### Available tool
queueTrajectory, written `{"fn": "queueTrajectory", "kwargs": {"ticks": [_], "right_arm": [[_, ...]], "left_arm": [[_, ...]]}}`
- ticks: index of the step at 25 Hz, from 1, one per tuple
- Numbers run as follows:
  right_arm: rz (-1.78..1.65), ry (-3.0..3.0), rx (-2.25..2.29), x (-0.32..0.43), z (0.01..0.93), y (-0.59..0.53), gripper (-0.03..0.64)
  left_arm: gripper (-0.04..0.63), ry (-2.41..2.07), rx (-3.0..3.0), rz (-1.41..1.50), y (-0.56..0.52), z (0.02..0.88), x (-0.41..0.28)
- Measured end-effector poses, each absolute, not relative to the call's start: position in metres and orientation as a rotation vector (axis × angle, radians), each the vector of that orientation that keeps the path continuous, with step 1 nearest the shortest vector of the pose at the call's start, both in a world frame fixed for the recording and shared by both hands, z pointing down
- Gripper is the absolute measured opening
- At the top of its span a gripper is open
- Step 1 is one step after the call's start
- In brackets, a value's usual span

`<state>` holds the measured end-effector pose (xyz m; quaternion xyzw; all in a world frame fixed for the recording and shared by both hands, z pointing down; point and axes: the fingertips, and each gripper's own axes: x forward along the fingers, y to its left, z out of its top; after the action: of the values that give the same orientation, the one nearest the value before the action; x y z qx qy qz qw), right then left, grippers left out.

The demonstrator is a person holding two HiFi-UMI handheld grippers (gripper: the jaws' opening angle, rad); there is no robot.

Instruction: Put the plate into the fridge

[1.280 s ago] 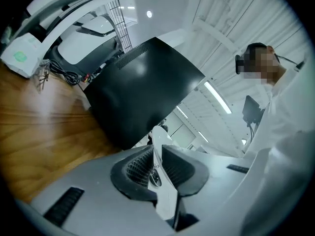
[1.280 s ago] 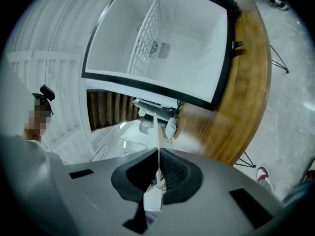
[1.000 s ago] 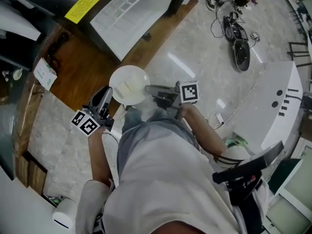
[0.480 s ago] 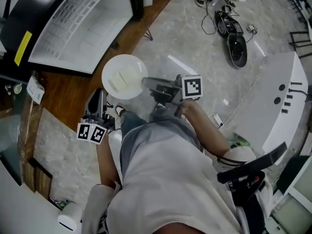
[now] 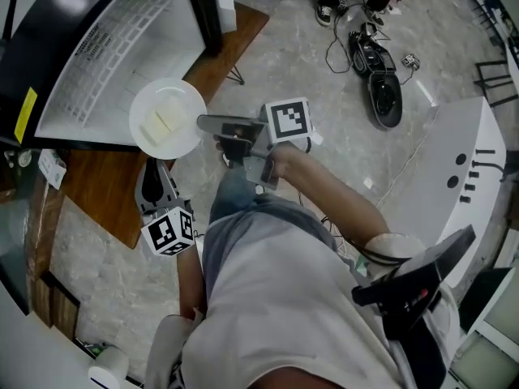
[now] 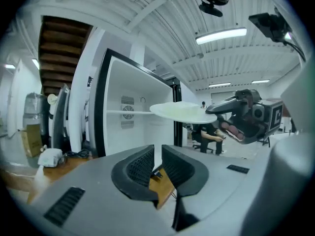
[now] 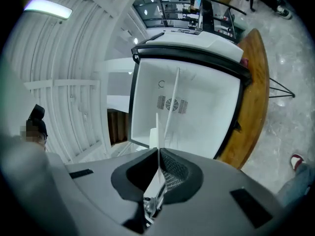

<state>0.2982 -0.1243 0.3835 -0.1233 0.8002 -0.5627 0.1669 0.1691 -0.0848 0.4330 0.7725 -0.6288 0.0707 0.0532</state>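
Our right hand-held gripper (image 5: 204, 125) is clamped on the rim of the white plate (image 5: 168, 118). It holds the plate level in the air just in front of the open fridge (image 5: 105, 51), whose white inside and shelf (image 6: 127, 113) show behind it. Our left hand-held gripper (image 5: 152, 183) hangs near the plate without touching it, its jaws a little apart with nothing between them.

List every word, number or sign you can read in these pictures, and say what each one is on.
Nothing here can be quoted as readable text.
Too small to read: the yellow sticker on the fridge.
Blurred: the white card beside it.
No letters, only black-and-white patterns: the marker cubes.
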Motion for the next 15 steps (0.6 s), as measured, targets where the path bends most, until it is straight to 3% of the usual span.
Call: {"fn": "queueTrajectory", "kwargs": {"ticks": [15], "right_arm": [[-1.775, 2.266, -0.335, 0.193, 0.339, -0.350, 0.025]], "left_arm": [[0.060, -2.251, 2.285, 0.106, -0.262, 0.339, 0.154]]}}
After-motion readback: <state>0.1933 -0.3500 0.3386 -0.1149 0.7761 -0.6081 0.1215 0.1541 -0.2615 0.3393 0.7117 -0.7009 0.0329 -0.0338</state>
